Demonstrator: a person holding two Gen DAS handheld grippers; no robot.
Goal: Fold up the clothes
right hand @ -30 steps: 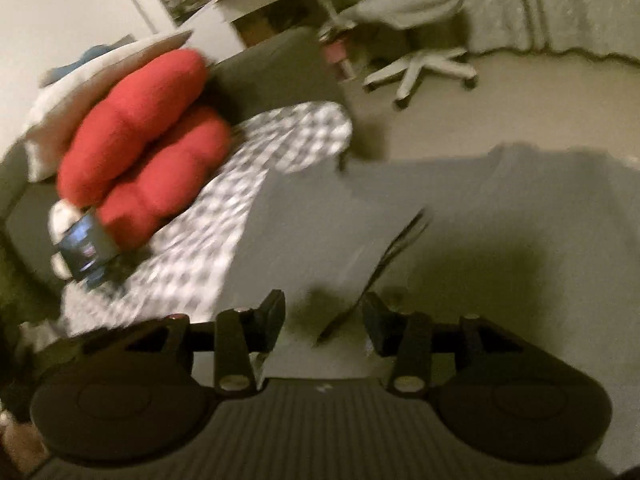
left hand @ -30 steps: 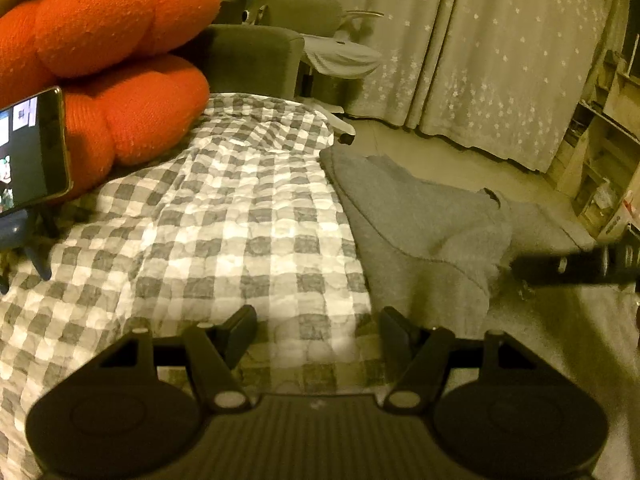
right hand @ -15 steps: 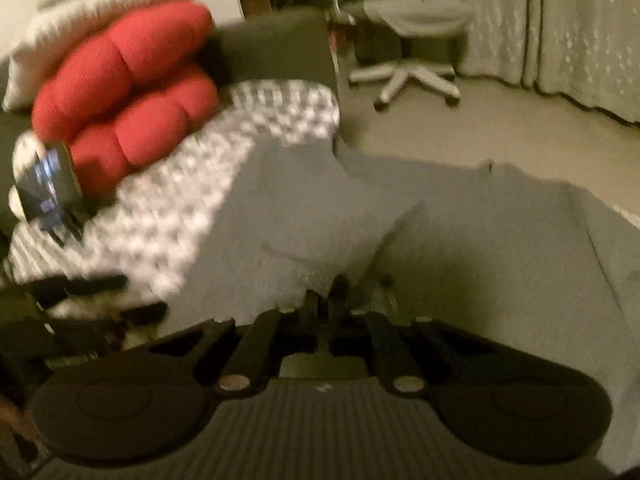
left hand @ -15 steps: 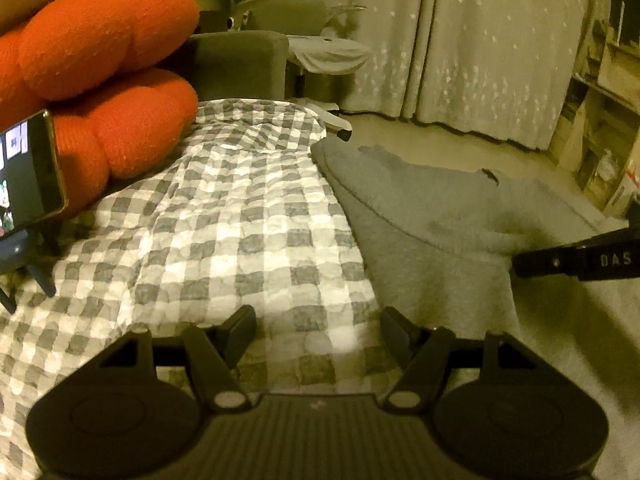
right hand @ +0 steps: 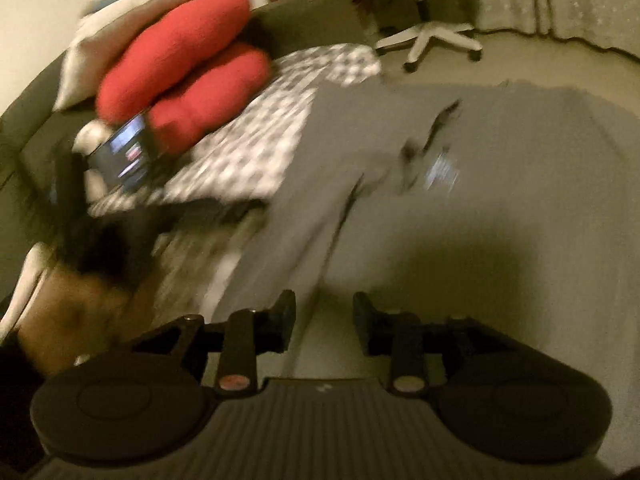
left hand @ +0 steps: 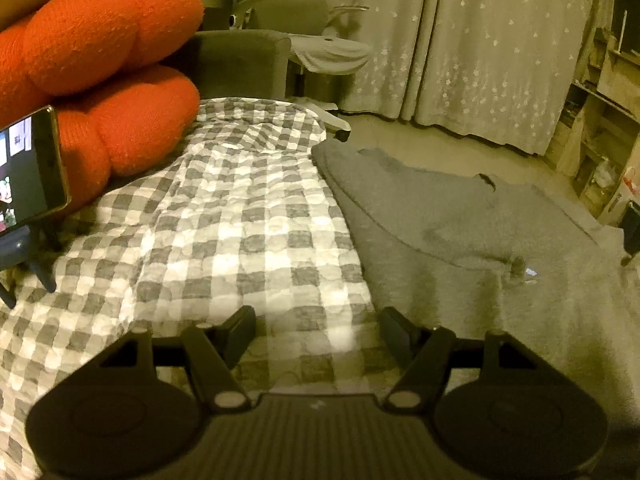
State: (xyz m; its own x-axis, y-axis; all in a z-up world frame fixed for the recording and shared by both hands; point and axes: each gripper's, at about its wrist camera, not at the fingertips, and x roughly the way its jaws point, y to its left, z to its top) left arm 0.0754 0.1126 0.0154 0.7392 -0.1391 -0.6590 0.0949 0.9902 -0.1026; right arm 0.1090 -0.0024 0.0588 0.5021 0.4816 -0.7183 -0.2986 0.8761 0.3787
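The grey sweatshirt (left hand: 460, 240) lies spread on the bed, just to the right of the checked quilt (left hand: 224, 232) and overlapping the quilt's right edge. Half a second ago the right gripper (right hand: 324, 312) had its fingers pinched together on a fold of the grey cloth near the middle of the garment; now those fingers stand apart with nothing between them, and the gripper has drawn back toward the near edge of the sweatshirt. In the left wrist view the black arm of that tool, which reached in across the cloth from the right, has gone from the picture. So the flap has been let go and stays where it was laid: a folded layer (left hand: 420, 216) rests over the part of the sweatshirt nearest the quilt, with its free edge running slantwise and ending at a small bunched corner (left hand: 518, 264). I judge that one fold has just been set down.

The left gripper (left hand: 318, 330) has hardly shifted; its fingers are wide open, holding nothing, over the quilt's near part, just left of the sweatshirt.

The sweatshirt's long axis seems to run away from the grippers, along the quilt's right edge, toward the office chair (left hand: 320, 48). The right wrist view is smeared by motion, so which end is neck and which is hem I cannot settle.
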